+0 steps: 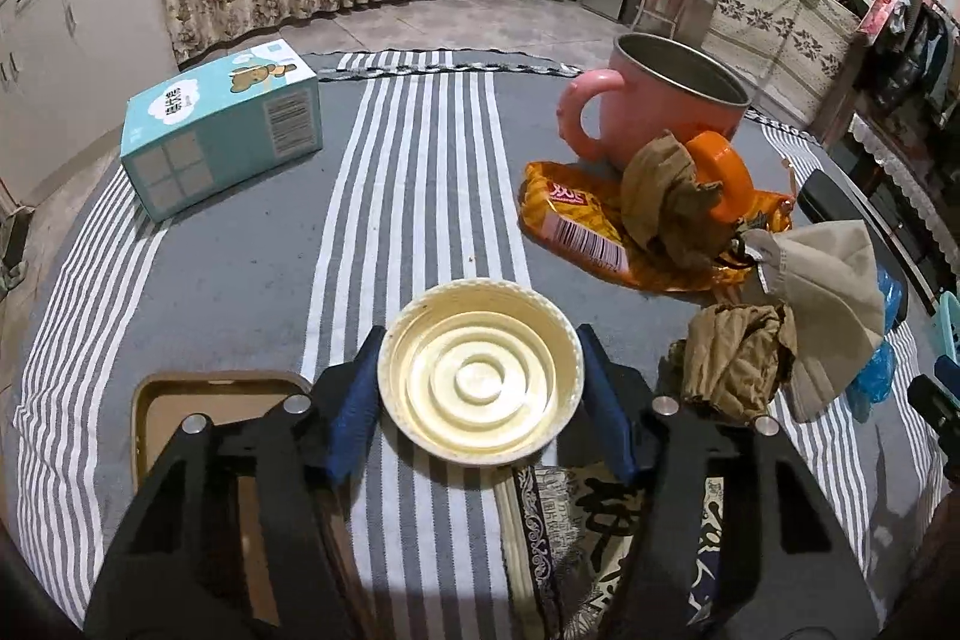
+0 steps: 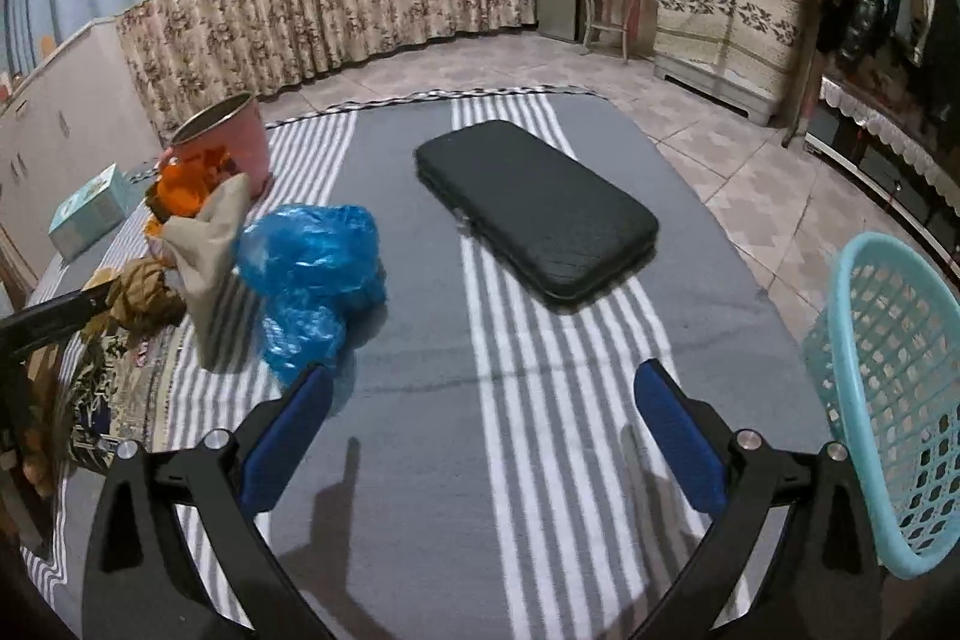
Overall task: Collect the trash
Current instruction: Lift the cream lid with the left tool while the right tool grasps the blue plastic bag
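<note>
Picking up now: the left gripper (image 1: 480,394) has its two blue pads on each side of a round cream lid (image 1: 480,381). The pads look like they touch the lid's rim, so I think it is gripping the lid, which sits on the striped cloth (image 1: 240,268).
Right tongs: the right gripper (image 2: 483,436) is wide open with nothing between its pads. It hangs over a bare part of the cloth.
Where the trash goes: a light blue basket (image 2: 888,400) stands at the right edge of the table, just beside the right gripper. I think this is the bin. The part I can see inside looks empty, but I cannot see all of it.
Trash still out: an orange snack wrapper (image 1: 576,220) lies flat near the pink mug (image 1: 660,100). Two brown crumpled papers (image 1: 672,208) sit close by, one on the wrapper and one nearer the left gripper. A beige folded mask (image 1: 834,304) lies beside them. A blue plastic bag (image 2: 312,274) is bunched up next to the mask.
Maybe not trash: a teal tissue box (image 1: 222,124), the mug, an orange tape roll (image 1: 720,172) and a black case (image 2: 534,208) look like things to keep.
How far along: I think the job has only just begun. Nothing shows in the basket yet, and the lid looks like the first piece.
What is left: carry the lid to the basket, then get the wrapper, papers, mask and bag.
</note>
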### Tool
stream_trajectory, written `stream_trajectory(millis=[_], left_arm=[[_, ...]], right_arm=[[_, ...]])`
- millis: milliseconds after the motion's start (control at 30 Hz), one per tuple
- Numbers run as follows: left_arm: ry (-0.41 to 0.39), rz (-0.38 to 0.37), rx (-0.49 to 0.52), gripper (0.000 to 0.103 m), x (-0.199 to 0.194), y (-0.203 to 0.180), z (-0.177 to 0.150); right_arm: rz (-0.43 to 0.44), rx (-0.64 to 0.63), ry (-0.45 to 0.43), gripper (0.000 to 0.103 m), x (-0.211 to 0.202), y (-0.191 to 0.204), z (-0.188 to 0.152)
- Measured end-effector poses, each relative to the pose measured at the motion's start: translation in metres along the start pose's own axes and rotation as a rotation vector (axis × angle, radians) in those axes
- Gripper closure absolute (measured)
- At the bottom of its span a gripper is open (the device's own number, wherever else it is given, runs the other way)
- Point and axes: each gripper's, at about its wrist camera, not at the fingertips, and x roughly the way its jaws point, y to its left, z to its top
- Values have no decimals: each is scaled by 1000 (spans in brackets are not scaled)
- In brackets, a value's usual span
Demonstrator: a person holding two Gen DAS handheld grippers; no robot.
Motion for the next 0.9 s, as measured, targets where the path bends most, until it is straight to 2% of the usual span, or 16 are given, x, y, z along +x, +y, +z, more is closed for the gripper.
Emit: stream_trajectory(millis=[233, 433, 467, 567, 633, 700, 800, 900], left_arm=[[-40, -19, -32, 43, -7, 6, -1], [-113, -1, -32, 43, -25, 2, -7], [-132, 11, -22, 43, -29, 0, -9], [-166, 32, -4, 43, -35, -3, -9], [-171, 36, 9, 43, -36, -3, -9], [-174, 36, 23, 43, -37, -6, -11], [-186, 41, 30, 43, -39, -6, -12], [-195, 43, 17, 43, -40, -3, -12]], right_arm=[[65, -18, -7, 5, 7, 19, 11], [30, -76, 23, 6, 32, 38, 20], [33, -79, 28, 11, 34, 39, 21], [77, -77, 53, 35, 42, 37, 26], [138, -82, 69, 52, 46, 39, 25], [163, -92, 76, 67, 46, 40, 24], [161, -78, 39, 77, 36, 36, 21], [141, -65, -5, 79, 23, 23, 20]])
